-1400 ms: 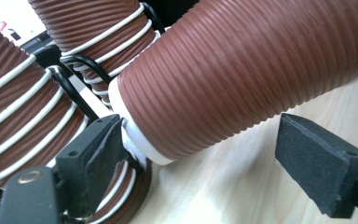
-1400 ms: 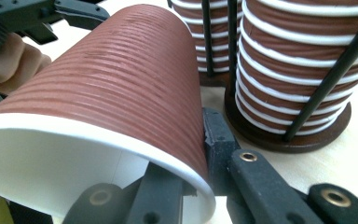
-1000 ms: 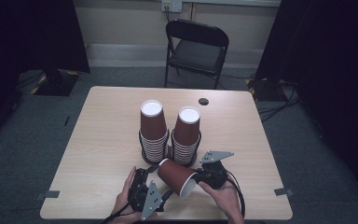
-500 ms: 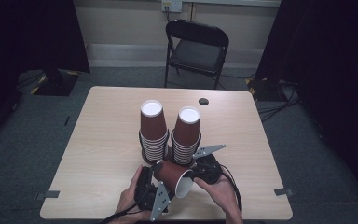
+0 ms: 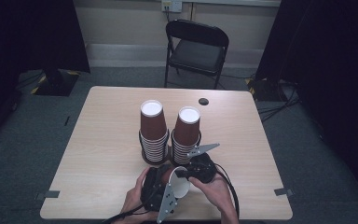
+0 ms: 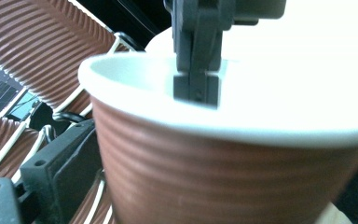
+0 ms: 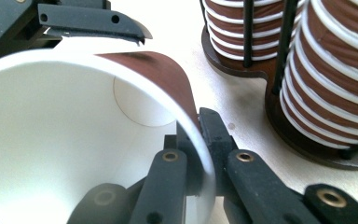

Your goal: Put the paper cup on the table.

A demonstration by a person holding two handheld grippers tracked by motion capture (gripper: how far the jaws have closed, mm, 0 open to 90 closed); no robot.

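Right gripper (image 7: 193,154) is clamped on the rim of the cup (image 5: 177,183), one jaw inside the wall, one outside. Left gripper (image 5: 154,190) flanks the cup body just beside it, jaws having just narrowed slightly, no contact discernible. Maintain rim clamp; avoid crushing the wall.

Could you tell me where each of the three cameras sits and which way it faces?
High view: above the person's table edge, looking forward and down; both hands and tongs hold a loose cup.
Left gripper view: on the left tongs, facing the cup's ribbed side.
Right gripper view: on the right tongs, pinching the cup's rim.
Shared: the cup and the cup stacks.
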